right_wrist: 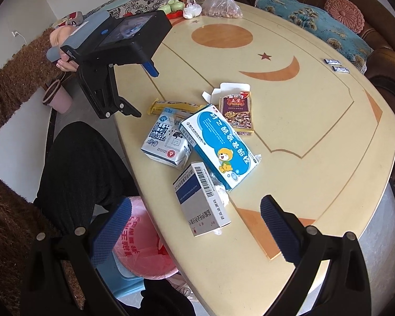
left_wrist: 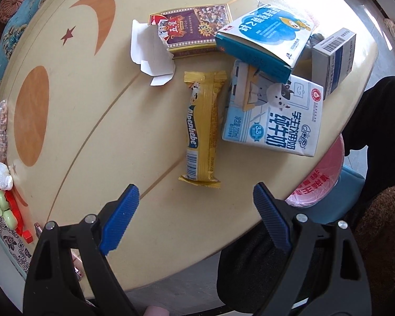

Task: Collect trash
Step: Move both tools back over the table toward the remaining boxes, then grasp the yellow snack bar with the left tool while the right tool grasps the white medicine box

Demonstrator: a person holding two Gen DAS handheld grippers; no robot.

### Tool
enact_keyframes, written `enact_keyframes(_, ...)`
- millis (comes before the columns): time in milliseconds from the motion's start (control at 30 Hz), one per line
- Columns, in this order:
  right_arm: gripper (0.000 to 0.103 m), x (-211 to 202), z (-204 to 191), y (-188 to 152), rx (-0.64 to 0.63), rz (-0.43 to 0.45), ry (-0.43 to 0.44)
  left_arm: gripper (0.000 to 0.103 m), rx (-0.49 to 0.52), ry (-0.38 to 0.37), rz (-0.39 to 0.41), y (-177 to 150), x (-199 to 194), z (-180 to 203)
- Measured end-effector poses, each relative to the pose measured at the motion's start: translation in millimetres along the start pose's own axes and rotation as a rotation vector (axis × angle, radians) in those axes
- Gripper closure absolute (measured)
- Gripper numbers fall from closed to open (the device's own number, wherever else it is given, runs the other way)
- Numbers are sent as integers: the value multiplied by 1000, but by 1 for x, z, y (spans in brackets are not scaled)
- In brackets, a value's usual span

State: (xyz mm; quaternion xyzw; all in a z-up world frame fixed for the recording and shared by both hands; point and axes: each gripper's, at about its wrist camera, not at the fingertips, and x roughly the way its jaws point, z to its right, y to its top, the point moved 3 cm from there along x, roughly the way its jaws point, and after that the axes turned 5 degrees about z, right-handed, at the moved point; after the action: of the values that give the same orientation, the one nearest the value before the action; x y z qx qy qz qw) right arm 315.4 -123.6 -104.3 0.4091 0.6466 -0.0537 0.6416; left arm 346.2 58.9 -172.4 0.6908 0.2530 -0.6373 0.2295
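A pile of trash lies on the cream table: a yellow Alpenliebe wrapper, a white milk carton, a blue-and-white medicine box, a grey-blue box with a barcode and a torn purple-and-gold box. My left gripper is open, just short of the wrapper's near end. My right gripper is open above the grey-blue box, beside the blue medicine box and the milk carton. A bin lined with a pink bag stands beside the table, below its edge.
A bag of nuts, a jar and small ornaments sit at the table's far edge. Two small sachets lie near the sofa side. The person's black-trousered legs are beside the bin. A sofa with cushions borders the table.
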Motion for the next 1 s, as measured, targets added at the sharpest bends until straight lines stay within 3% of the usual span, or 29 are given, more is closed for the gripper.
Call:
enact_keyframes(600, 7, 71, 24, -16, 1, -151, 85, 17, 34, -38, -36, 13, 36, -14)
enact_keyframes(667, 12, 77, 25, -17, -6, -162, 87, 17, 30, -46, -40, 14, 40, -16)
enact_keyframes(733, 32, 83, 25, -21, -14, -177, 91, 17, 29, -40, -40, 15, 42, -18)
enact_keyframes(800, 40, 87, 23, -23, -22, -185, 90, 17, 33, -36, -37, 16, 43, -20)
enact_keyframes(1000, 42, 82, 20, -30, -11, -165, 79, 17, 44, -28, -26, 22, 47, -23)
